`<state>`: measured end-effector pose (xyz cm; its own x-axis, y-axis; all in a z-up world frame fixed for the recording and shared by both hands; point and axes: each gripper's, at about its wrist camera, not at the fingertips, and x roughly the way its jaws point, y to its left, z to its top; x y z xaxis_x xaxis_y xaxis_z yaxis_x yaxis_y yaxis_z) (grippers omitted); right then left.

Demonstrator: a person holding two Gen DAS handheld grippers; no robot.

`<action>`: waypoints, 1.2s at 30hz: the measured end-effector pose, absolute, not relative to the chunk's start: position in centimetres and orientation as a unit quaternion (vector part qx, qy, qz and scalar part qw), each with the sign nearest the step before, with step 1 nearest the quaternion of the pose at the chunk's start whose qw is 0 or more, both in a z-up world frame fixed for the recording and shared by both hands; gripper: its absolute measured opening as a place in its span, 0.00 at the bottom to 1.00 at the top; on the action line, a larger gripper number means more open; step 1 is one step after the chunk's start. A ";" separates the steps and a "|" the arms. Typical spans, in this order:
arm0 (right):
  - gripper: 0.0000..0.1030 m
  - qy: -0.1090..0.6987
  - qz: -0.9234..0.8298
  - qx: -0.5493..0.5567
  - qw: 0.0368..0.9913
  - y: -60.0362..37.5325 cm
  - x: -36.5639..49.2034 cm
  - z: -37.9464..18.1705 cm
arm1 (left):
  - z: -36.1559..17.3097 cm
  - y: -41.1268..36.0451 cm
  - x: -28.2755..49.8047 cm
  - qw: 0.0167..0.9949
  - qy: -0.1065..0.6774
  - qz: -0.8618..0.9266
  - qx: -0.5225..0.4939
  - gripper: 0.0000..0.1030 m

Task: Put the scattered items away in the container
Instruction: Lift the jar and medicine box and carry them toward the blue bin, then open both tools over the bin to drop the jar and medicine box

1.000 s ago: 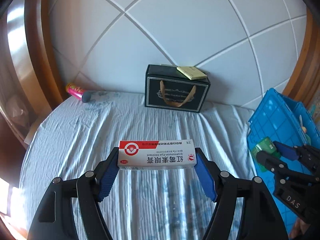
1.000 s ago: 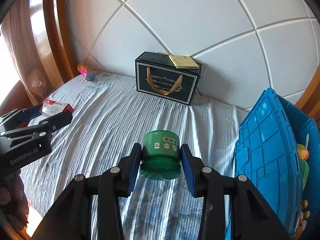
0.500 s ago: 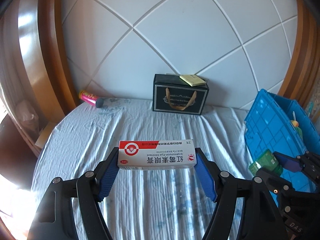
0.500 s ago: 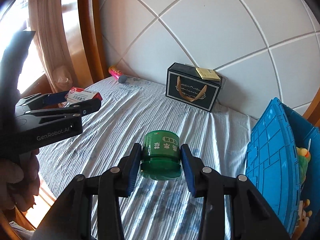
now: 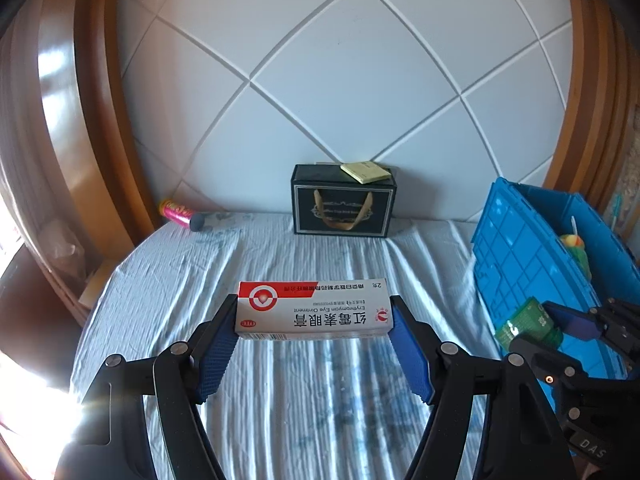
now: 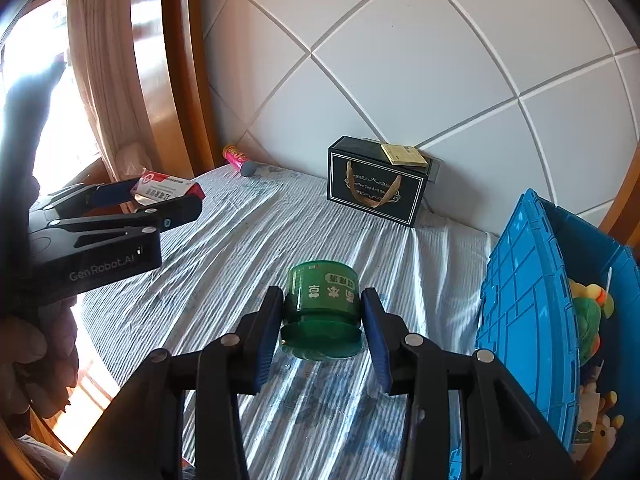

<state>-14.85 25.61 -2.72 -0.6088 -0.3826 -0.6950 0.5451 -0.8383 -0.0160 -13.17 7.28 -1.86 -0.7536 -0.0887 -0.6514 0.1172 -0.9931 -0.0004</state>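
Note:
A white and red ointment box hangs lengthwise above the striped bed sheet, with my left gripper shut on its two ends. My right gripper is shut on a green jar, held in the air above the sheet. The blue crate stands at the right with toys inside. In the left wrist view the right gripper and its green jar show in front of the crate wall. The right wrist view has the left gripper and ointment box at the left.
A black gift box with a yellow notepad on top stands against the white quilted headboard. A pink tube lies at the sheet's far left corner. Wooden frame posts rise on both sides. A person's hand holds the left gripper.
Both grippers have lifted and drawn back from the headboard with their loads still held. The gift box and pink tube look smaller and farther, and more of the crate's inside shows.

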 end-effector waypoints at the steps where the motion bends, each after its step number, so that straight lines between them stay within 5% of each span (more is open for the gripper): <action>1: 0.38 0.112 -0.891 0.354 0.262 26.1 -14.6 -2.5 | -1.7 7.6 -13.1 0.055 0.019 -0.936 0.346 0.69; 19: 0.38 0.068 -0.915 0.314 0.245 36.1 -13.3 -0.1 | 1.2 15.9 -12.4 0.040 -0.011 -0.944 0.328 0.69; 36: 0.38 0.022 -0.943 0.304 0.131 50.2 -12.1 1.0 | 2.7 30.6 -14.5 -0.070 -0.050 -0.946 0.311 0.70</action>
